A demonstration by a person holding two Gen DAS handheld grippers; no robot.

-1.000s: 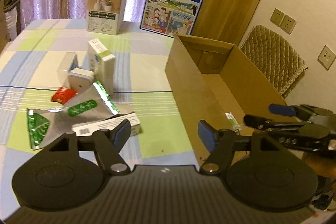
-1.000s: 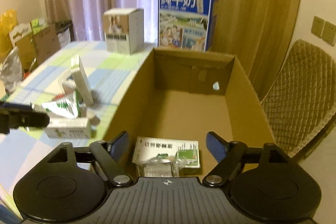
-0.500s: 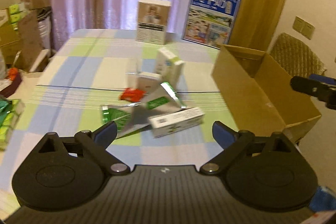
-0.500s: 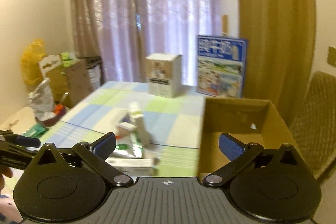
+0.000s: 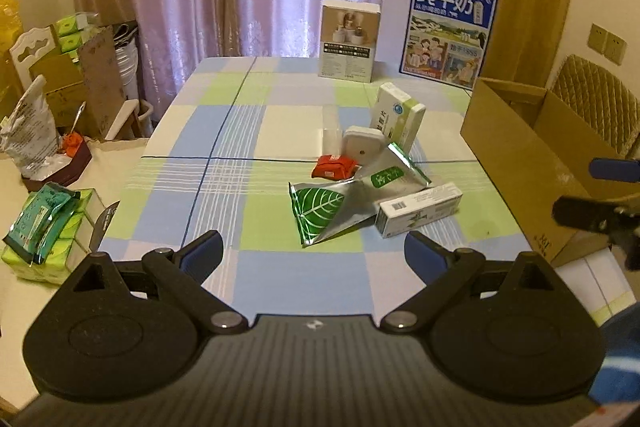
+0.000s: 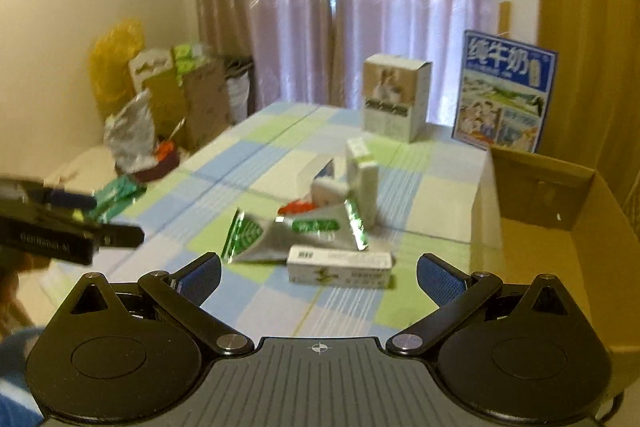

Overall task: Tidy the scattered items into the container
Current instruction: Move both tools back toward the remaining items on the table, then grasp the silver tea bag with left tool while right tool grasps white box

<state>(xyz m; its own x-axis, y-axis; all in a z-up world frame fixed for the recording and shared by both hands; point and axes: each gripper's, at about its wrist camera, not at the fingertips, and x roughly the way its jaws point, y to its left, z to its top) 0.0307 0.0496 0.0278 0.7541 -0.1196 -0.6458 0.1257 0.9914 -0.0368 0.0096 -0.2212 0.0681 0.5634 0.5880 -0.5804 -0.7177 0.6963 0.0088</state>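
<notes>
The scattered items lie in a heap mid-table: a silver-green foil pouch [image 5: 340, 203] [image 6: 296, 231], a long white box [image 5: 420, 209] [image 6: 340, 265], a red packet [image 5: 334, 166], a small white rounded case [image 5: 362, 147] and an upright white-green box [image 5: 396, 123] [image 6: 362, 175]. The open cardboard box [image 5: 520, 155] [image 6: 540, 227] stands to their right. My left gripper [image 5: 312, 255] [image 6: 118, 219] hangs open and holds nothing, short of the pouch. My right gripper [image 6: 320, 275] [image 5: 574, 191] is open too, with nothing in it, just before the long white box and beside the carton.
A tan product box [image 5: 350, 41] and a blue milk carton [image 5: 448, 31] stand at the table's far end. Green tissue packs [image 5: 44, 227] and other clutter sit on a low surface left. A quilted chair [image 5: 596, 99] is behind the carton.
Both grippers pulled back from the cardboard box and opened wider. The right one left a white-green box inside the carton. Both views now face the heap of items.
</notes>
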